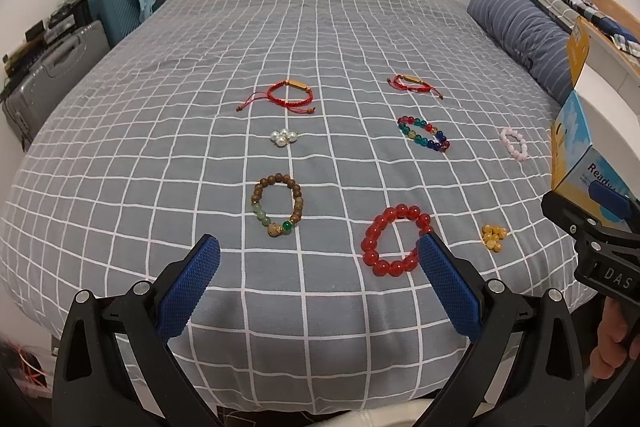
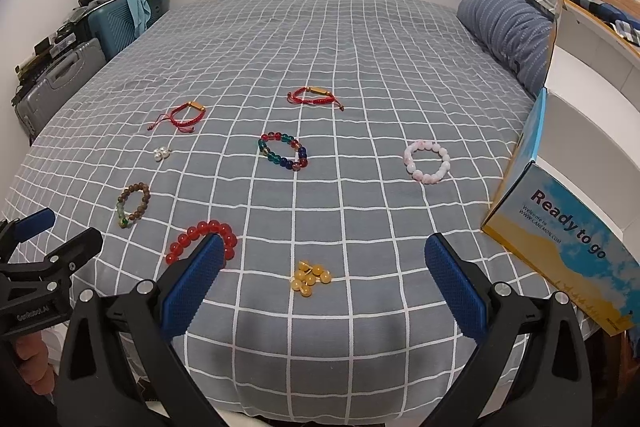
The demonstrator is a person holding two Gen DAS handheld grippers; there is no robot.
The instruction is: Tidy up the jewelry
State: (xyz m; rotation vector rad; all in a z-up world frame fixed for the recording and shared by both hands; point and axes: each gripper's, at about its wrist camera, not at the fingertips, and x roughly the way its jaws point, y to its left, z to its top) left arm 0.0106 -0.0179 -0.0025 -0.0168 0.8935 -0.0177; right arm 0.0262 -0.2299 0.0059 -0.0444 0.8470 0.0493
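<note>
Left gripper (image 1: 318, 251): held low over the near edge of the bed (image 1: 360, 27), blue pads spread wide with nothing between them, pointing across the bedspread; in the right wrist view a hand (image 2: 34, 367) grips its handle at the far left.
Left column of jewelry: a red cord bracelet (image 1: 286, 95) farthest, a small cluster of white pearls (image 1: 284, 137) nearer, then a wooden bead bracelet (image 1: 278, 205) with green stones nearest, all lying flat and apart from one another.
Middle column: a second red cord bracelet (image 1: 414, 83) far, a multicoloured glass bead bracelet (image 1: 424, 133) nearer, and a red bead bracelet (image 1: 394, 241) nearest, just past the left gripper's right pad.
Right side of the jewelry: a pink bead bracelet (image 2: 427, 161) lying round and flat, and a heap of amber beads (image 2: 310, 277) near the bed's edge, between the right gripper's pads as its camera sees it.
Right gripper (image 2: 324, 249): released, pads wide apart, empty, hovering level at the near edge beside the left one; fingers of a hand (image 1: 612, 339) wrap its handle.
Box (image 2: 560, 227): printed cardboard, lid up, standing open on the bed's right edge, well apart from the bracelets.
</note>
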